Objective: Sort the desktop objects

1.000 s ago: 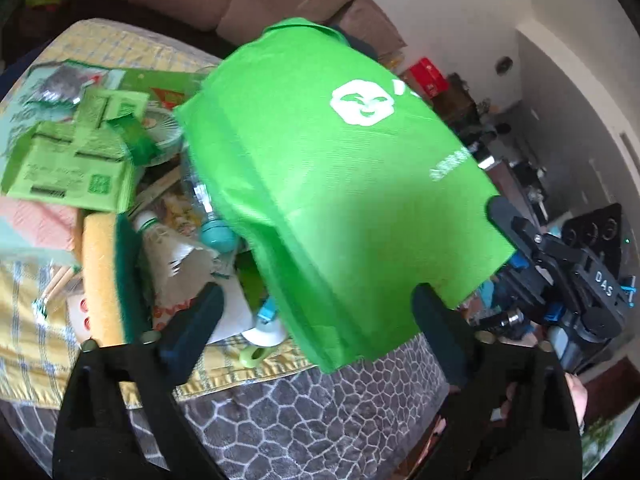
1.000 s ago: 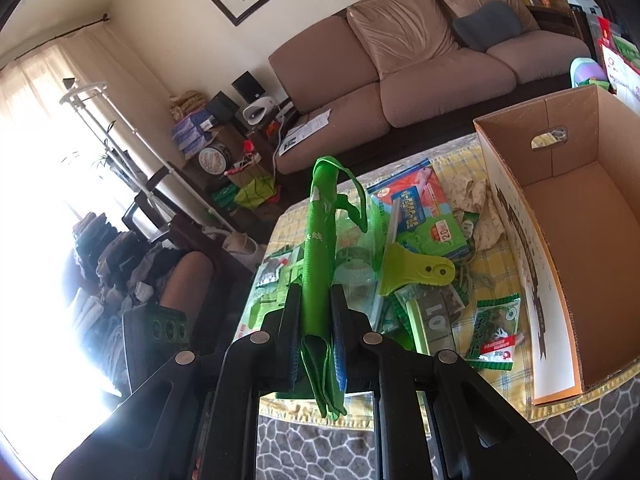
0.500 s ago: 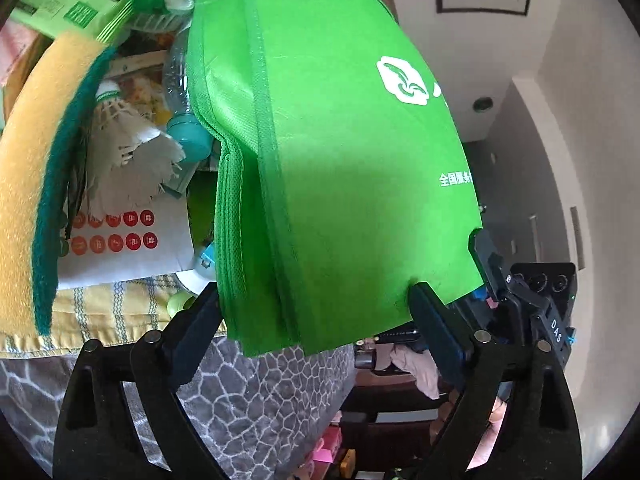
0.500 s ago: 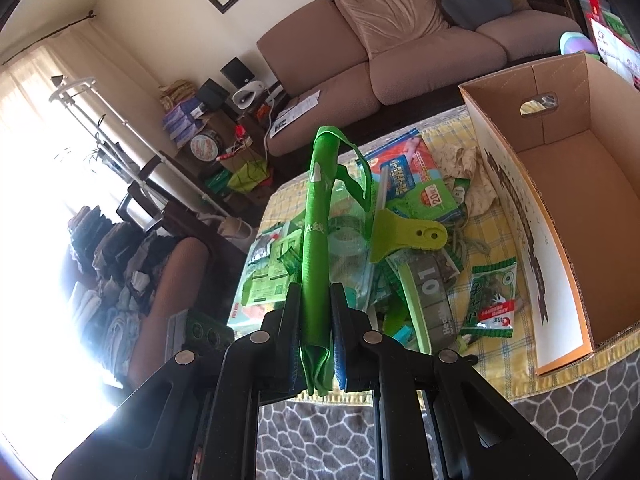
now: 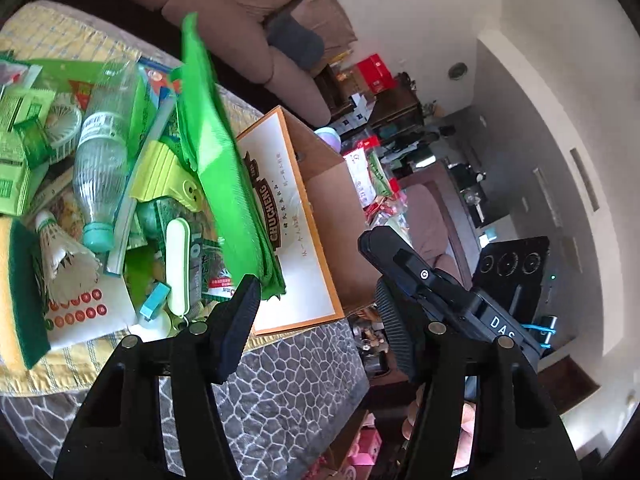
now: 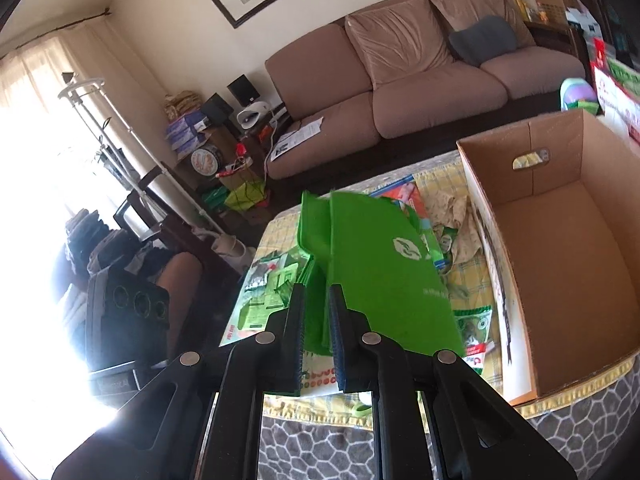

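The right gripper (image 6: 316,320) was clamped tight on the lower edge of a folded green bag (image 6: 384,264), whose printed face fanned up and away toward one o'clock in the right wrist view. The bag hung over the cluttered yellow cloth (image 6: 472,276), just beside the near wall of the open cardboard box (image 6: 600,248), which sat at three o'clock and looked empty.

The left gripper (image 5: 316,308) held nothing; its jaws were closing on air, the bag's lower corner (image 5: 272,284) lying just off its left finger at eleven o'clock in the left wrist view.

The step in hand appeared to be carrying the bag into the box. To do it well, the right hand would need to keep its pinch firm, since only a thin fold of limp fabric sat between the pads. Lifting the trailing cloth clear of the box's near wall before swinging toward three o'clock would probably stop it catching on the rim. The dangling edge could also drag the plastic bottle (image 5: 100,164) or the shuttlecock (image 5: 64,256) lying below, so height mattered first.
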Demonstrator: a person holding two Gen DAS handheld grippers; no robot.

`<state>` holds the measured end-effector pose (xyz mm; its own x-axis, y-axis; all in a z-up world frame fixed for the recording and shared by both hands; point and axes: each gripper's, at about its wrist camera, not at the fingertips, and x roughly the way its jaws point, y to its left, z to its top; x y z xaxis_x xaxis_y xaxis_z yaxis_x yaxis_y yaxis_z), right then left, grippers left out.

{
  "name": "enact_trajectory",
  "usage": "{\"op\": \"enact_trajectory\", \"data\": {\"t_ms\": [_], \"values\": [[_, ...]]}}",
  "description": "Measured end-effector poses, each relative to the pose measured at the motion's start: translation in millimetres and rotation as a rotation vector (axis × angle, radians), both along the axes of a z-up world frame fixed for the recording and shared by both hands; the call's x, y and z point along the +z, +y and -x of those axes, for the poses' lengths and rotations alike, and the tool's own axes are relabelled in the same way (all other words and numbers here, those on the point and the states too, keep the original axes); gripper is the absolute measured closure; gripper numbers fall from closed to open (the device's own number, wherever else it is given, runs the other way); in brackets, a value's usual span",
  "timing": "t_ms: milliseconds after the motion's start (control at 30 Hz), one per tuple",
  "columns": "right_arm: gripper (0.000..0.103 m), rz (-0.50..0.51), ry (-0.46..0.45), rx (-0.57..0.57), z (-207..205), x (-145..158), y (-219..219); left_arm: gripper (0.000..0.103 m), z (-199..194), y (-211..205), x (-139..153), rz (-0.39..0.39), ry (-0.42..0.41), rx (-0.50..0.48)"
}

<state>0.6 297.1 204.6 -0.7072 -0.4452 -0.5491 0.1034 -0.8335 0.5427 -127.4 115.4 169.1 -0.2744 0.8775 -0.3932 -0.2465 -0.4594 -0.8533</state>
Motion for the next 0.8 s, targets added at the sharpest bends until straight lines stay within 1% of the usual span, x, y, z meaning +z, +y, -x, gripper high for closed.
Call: {"op": "enact_trajectory", "data": {"t_ms": [33, 67, 100, 133, 167, 200, 233, 300, 367, 433, 500, 600, 633, 700, 800], "values": [[0.091, 0.007, -0.011, -0.005, 1, -5, 2, 0.045, -5, -3, -11, 0.011, -0.010, 0.012], [0.091, 0.004, -0.020, -0.008, 2, -12, 4, 0.038, -5, -7, -19, 0.030, -0.014, 0.022], [0.090, -0.006, -0.030, -0.003, 2, -18, 5, 0.035, -2, -13, -26, 0.057, -0.016, 0.036], [0.082, -0.024, -0.051, 0.001, 4, -25, 4, 0.029, -3, -17, -34, 0.092, -0.014, 0.052], [0.074, -0.055, -0.077, 0.002, 6, -34, 3, 0.026, -1, -20, -42, 0.116, -0.017, 0.060], [0.057, -0.084, -0.092, 0.000, 6, -41, 3, 0.025, 2, -21, -48, 0.142, -0.022, 0.067], [0.051, -0.112, -0.104, 0.005, 7, -47, 0, 0.023, 6, -21, -52, 0.173, -0.024, 0.076], [0.050, -0.177, -0.134, 0.002, 9, -59, -4, 0.020, 6, -21, -59, 0.248, -0.012, 0.101], [0.043, -0.229, -0.156, 0.017, 8, -73, -10, 0.016, 10, -15, -62, 0.333, 0.008, 0.109], [0.033, -0.296, -0.173, 0.033, 6, -87, -17, 0.015, 8, -11, -66, 0.389, 0.031, 0.078], [0.031, -0.350, -0.200, 0.052, 2, -105, -25, 0.015, 4, 1, -70, 0.467, 0.056, 0.047], [0.030, -0.372, -0.231, 0.076, -6, -129, -30, 0.015, -4, 19, -81, 0.552, 0.085, -0.009], [0.030, -0.387, -0.241, 0.073, -8, -136, -30, 0.015, -7, 23, -87, 0.566, 0.090, -0.027], [0.029, -0.402, -0.256, 0.058, -16, -148, -29, 0.015, -10, 33, -99, 0.568, 0.080, -0.053], [0.028, -0.359, -0.280, 0.033, -26, -159, -19, 0.016, -12, 42, -109, 0.589, 0.044, -0.076]]}}
